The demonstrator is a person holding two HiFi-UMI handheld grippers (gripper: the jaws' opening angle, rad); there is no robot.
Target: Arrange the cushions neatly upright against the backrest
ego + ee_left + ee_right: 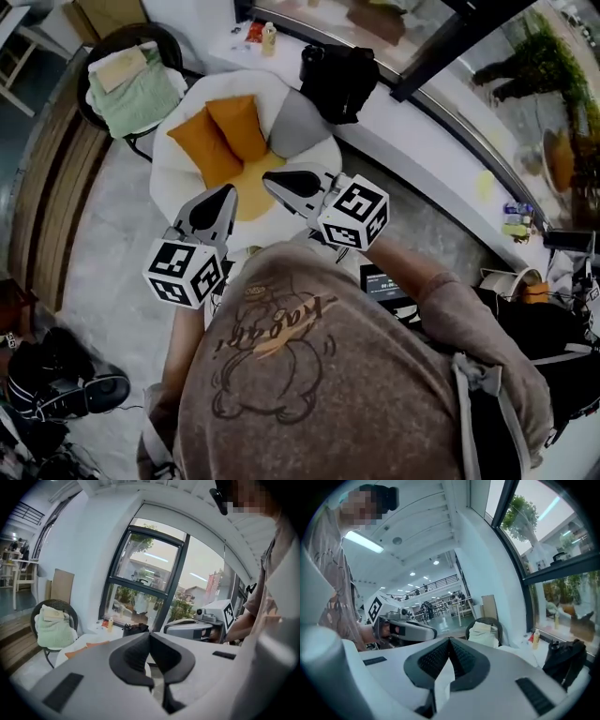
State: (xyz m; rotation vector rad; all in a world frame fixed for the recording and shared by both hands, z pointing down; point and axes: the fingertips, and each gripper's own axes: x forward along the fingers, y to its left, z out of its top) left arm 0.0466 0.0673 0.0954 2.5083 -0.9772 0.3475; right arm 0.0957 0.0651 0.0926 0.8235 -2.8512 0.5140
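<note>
Two orange cushions (204,145) (239,125) and a grey cushion (298,122) lean against the back of a round white armchair (178,117), above its yellow seat pad (251,197). Both grippers are held high in front of my chest, well short of the chair. My left gripper (228,191) is shut and empty, its tips meeting in its own view (150,635). The right gripper (268,180) is shut too, with nothing between its pads (450,640). An orange cushion edge (86,648) shows over the left gripper's body.
A dark wicker chair with a folded green blanket (131,84) stands left of the armchair. A black bag (337,80) and small bottles (269,37) sit on the white window ledge. Shoes (66,384) lie on the floor at lower left.
</note>
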